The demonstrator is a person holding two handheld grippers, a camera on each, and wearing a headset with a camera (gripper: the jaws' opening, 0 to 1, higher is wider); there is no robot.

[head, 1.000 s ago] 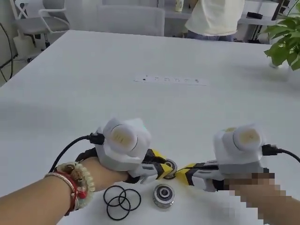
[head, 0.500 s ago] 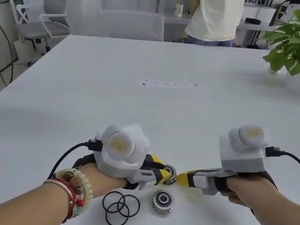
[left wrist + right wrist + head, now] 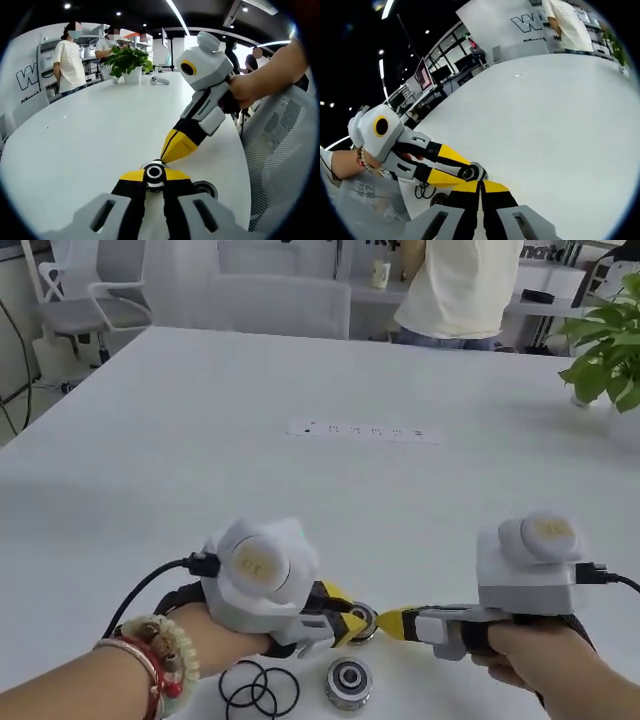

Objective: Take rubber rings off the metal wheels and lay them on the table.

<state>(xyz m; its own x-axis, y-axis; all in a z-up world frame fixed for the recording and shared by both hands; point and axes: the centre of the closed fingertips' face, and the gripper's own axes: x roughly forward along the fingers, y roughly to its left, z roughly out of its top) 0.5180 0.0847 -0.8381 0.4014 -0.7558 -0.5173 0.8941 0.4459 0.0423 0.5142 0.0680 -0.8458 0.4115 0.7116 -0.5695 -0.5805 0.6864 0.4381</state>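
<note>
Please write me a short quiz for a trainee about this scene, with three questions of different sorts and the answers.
1. True or false: the left gripper holds a metal wheel between its jaws.
2. How many rubber rings lie on the table?
3. Where is the second wheel? A) lying on the table beside the rings; B) on top of the rings; C) inside a box.
Key: 1 true; 2 three; 3 A.

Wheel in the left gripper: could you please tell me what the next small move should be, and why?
Probably draw the right gripper away from the wheel to peel a ring off: the left gripper clamps the wheel, the right's shut fingers meet its rim, and three rings already lie on the table.
</note>
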